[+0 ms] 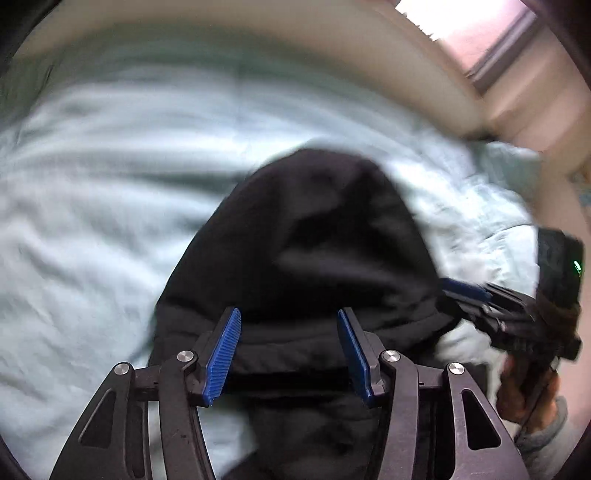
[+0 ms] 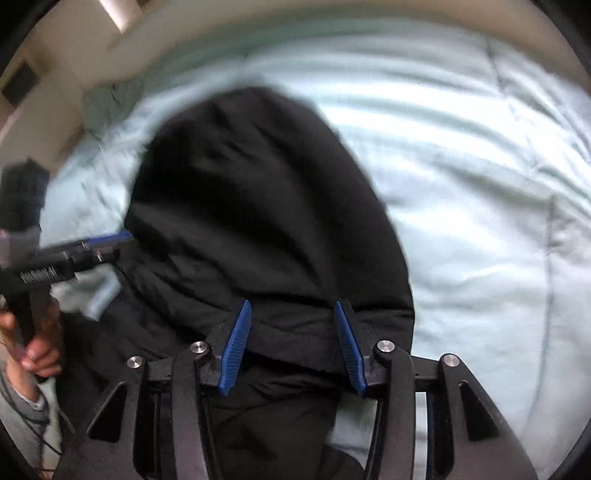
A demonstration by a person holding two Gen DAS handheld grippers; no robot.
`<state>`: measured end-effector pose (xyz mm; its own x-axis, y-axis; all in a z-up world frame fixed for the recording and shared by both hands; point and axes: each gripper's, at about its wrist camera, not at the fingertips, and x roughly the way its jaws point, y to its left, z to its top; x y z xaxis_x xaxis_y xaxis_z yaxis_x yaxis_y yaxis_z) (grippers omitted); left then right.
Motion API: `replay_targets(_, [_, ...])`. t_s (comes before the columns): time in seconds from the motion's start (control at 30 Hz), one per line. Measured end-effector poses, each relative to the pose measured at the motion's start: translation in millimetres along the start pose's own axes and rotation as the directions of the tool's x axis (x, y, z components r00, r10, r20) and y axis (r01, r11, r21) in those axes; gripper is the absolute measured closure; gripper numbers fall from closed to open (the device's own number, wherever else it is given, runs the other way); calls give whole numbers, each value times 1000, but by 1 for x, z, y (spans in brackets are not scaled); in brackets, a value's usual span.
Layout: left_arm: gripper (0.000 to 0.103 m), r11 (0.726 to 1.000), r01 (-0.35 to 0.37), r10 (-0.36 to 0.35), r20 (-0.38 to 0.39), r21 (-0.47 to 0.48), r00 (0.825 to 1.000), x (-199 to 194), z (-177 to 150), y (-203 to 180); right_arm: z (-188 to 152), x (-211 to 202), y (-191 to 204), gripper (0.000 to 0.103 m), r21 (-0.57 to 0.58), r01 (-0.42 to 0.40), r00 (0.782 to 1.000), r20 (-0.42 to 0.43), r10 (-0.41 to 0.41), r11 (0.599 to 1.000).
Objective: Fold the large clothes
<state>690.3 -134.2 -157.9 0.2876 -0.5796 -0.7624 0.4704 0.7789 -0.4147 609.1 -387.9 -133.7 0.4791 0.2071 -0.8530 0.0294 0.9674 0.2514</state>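
**Black garment on the bed, both tongs spread over its near edge**

A black garment [image 1: 317, 251] lies on a bed covered by a pale blue-green sheet [image 1: 92, 229]. Both views are blurred, so the kind of garment and its finer folds cannot be told. It rises in a rounded hump away from the cameras, and a thicker hem-like band runs across its near edge.

In the left wrist view, the left tongs [image 1: 289, 356] stand released, their blue pads [image 1: 221, 362] well apart, with the garment's near band lying between and beneath them. Whether the pads touch the cloth cannot be told. At the right edge of this view the right tongs [image 1: 469, 291] reach toward the garment's side, held by a hand [image 1: 524, 391] in a grey sleeve.

In the right wrist view, the right tongs [image 2: 291, 345] are likewise spread wide, the garment [image 2: 251, 206] filling the gap between their blue pads [image 2: 236, 343] and running under the frame toward the camera. At the left edge the left tongs [image 2: 110, 240] point at the garment's side, just beside or touching it, gripped by a hand [image 2: 37, 347]. Sheet [image 2: 480, 184] shows wrinkled on the right of the garment. A cream wall [image 1: 258, 22] curves behind the bed, and a bright window [image 1: 469, 33] sits at the upper right of the left view.
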Motion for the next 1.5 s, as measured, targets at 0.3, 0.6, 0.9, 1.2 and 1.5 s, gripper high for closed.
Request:
replay_targets(0.3, [44, 983, -114, 105, -66, -146, 992, 52, 29, 39, 73, 44, 10, 37, 50, -46, 998, 35, 45, 998])
replay_targets(0.6, [43, 992, -99, 96, -49, -73, 994, 39, 18, 41, 47, 67, 10, 38, -14, -5, 999, -32, 5, 1000])
replay_targets(0.9, [32, 999, -11, 12, 38, -47, 999, -16, 54, 48, 48, 7, -39, 37, 8, -55, 998, 3, 55, 998])
replay_targets(1.2, [30, 956, 208, -243, -156, -208, 957, 57, 66, 93, 52, 41, -87, 37, 70, -161, 977, -126, 169, 984])
replay_targets(1.5, [70, 989, 115, -126, -129, -88, 984, 66, 50, 59, 55, 61, -55, 74, 27, -148, 985, -83, 149, 989])
